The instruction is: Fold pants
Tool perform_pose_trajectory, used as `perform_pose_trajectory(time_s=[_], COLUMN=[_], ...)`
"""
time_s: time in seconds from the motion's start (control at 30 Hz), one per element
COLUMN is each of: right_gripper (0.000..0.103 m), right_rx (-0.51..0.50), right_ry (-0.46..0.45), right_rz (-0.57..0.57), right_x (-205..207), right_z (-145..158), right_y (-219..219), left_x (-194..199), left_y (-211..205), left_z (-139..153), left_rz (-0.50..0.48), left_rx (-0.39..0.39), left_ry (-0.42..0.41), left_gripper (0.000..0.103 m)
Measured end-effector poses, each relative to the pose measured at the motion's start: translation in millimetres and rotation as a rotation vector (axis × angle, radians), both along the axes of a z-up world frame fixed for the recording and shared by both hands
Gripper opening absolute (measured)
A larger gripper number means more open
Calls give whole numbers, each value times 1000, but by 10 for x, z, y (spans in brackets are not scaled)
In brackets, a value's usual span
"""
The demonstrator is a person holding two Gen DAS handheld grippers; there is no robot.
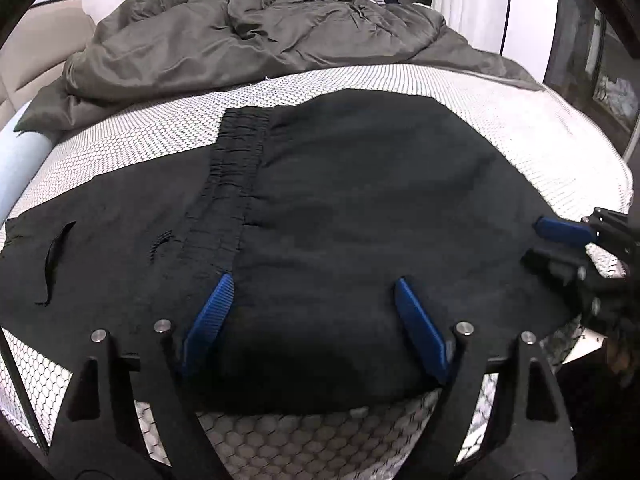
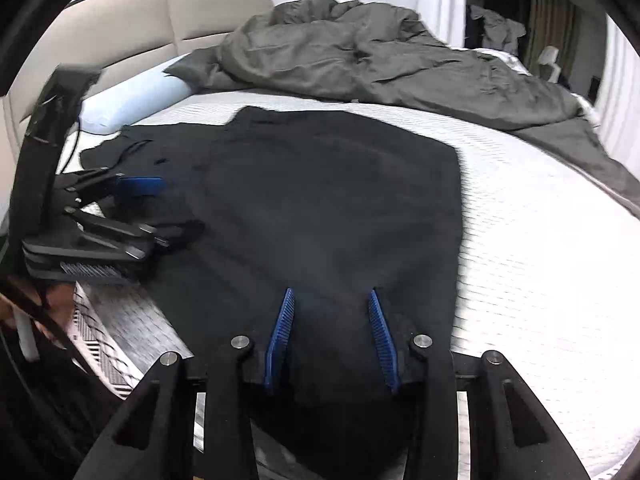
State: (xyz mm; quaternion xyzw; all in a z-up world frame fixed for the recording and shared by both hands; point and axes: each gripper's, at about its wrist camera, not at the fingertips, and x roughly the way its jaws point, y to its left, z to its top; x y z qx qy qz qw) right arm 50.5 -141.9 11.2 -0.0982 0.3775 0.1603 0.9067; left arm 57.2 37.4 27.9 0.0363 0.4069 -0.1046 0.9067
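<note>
Bedroom, bed surface: white honeycomb-patterned mattress cover (image 1: pixel 132 136), rumpled grey duvet (image 1: pixel 248 36) across the upper part of both views, pale blue pillow (image 2: pixel 116 108) at upper left of the right wrist view.

Item: black pants (image 1: pixel 340 200), lying flat at picture centre, waistband (image 1: pixel 236 168) left of centre, already doubled over; at least one further fold seems left.

Left gripper (image 1: pixel 312 300): jaws spread apart over the near hem, nothing pinched.

Right gripper (image 2: pixel 332 312): jaws partly closed astride a fabric ridge; firm contact cannot be told.

Edges: near mattress edge lies directly beneath both grippers; open cover to the right, duvet well beyond.
</note>
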Motion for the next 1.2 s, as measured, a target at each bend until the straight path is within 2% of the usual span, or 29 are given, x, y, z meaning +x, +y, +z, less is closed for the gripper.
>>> perform_pose_trajectory(time_s=[0.07, 0.1, 0.17, 0.23, 0.33, 0.43, 0.5, 0.53, 0.6, 0.7, 0.77, 0.83, 0.9, 1.03, 1.1, 1.13, 1.17, 1.2], right_gripper=[39, 43, 45, 45, 47, 48, 48, 49, 50, 55, 57, 66, 68, 71, 71, 71, 71, 71], right_rx=[7, 19, 115, 188, 214, 158, 86, 42, -20, 8, 47, 64, 79, 95, 90, 86, 82, 81], right_ry=[6, 17, 39, 15, -14, 31, 70, 66, 27, 36, 41, 29, 1, -2, -1, -4, -6, -5], right_rz=[-66, -105, -155, -155, -96, -1, 11, 12, 33, 14, -7, -8, -4, 16, 23, 27, 30, 32], right_x=[23, 55, 72, 40, -1, 48, 39, 40, -14, -2, 23, 2, -29, -13, -19, -29, -31, -42], right_z=[5, -2, 54, 149, 221, 103, -39, -97, -110, -84, -50, -16, 46, 92, 94, 94, 90, 85], right_y=[-201, -306, -514, -582, -476, -159, -20, 35, 110, 52, 24, 48, 94, 107, 111, 107, 111, 103], left_x=[-24, -41, -55, -43, 3, 48, 123, 144, 169, 56, -135, -363, -529, -530, -381, -339, -287, -231], left_y=[89, 142, 271, 392, 502, 470, 451, 485, 638, 1033, 1405, 1830, 2271, 2989, 3250, 3329, 3399, 3454], left_z=[21, 32, 72, 103, 124, 92, 19, -6, -1, 76, 159, 243, 265, 36, -191, -261, -307, -313], left_rz=[56, 76, 122, 167, 222, 226, 220, 230, 273, 378, 468, 578, 704, 886, 933, 944, 951, 968], left_rx=[27, 25, -8, -44, -82, -54, -3, 4, -22, -111, -207, -322, -433, -624, -687, -709, -726, -715], left_ry=[-7, -10, -24, -34, -51, -49, -27, -17, -3, -4, -28, -76, -117, -70, 3, -1, -21, -33], left_gripper=[82, 82, 82, 82, 82, 82, 89, 94, 94, 94, 94, 94, 94, 91, 82, 77, 76, 73])
